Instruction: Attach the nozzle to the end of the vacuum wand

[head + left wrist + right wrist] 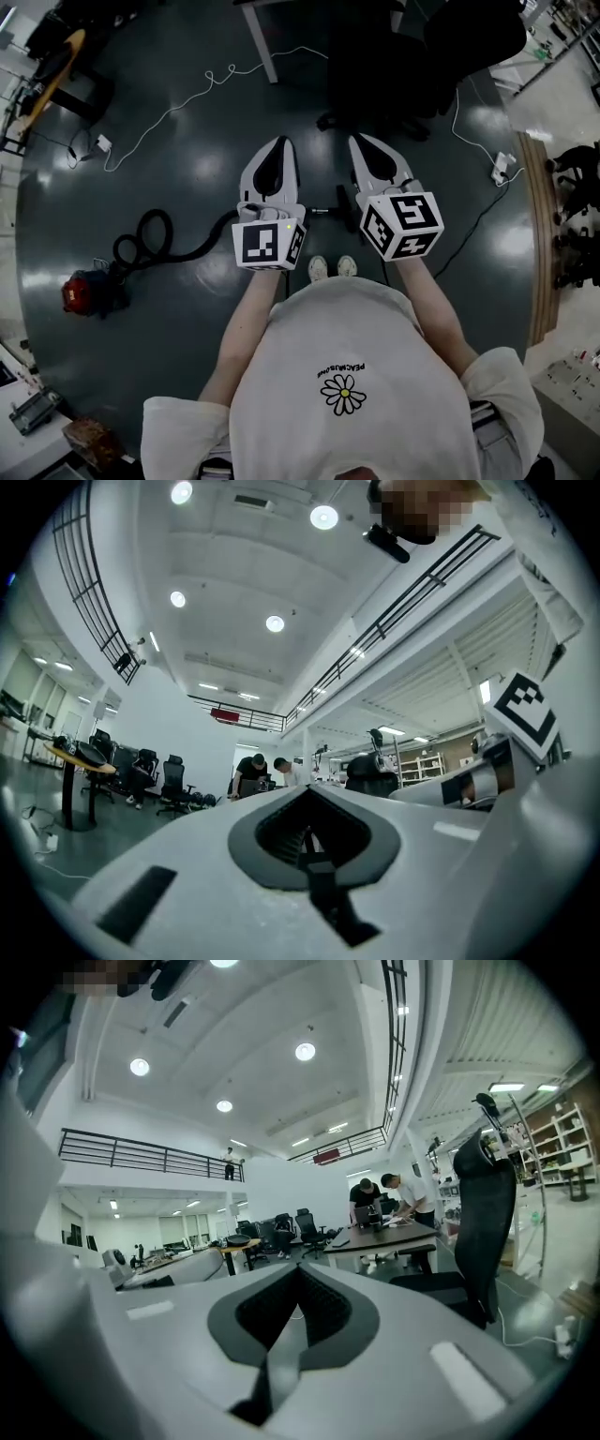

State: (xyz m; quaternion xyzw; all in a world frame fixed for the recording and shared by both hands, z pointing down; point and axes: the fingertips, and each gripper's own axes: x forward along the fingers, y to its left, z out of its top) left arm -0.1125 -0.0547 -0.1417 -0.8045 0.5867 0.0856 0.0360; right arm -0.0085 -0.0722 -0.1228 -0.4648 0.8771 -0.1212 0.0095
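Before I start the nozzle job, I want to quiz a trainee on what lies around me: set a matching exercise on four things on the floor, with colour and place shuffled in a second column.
Column one:
1. vacuum canister
2. vacuum hose
3. floor cable
4. office chair

Column two:
A. white, trailing across the floor
B. black, standing, top right in the head view
C. red, on the floor at far left
D. black, looped on the floor

Pairs: 1-C, 2-D, 3-A, 4-B

Open lab office, desks (380,1238), swivel chairs (173,784), mezzanine railing (141,1159), shelves (550,1144)
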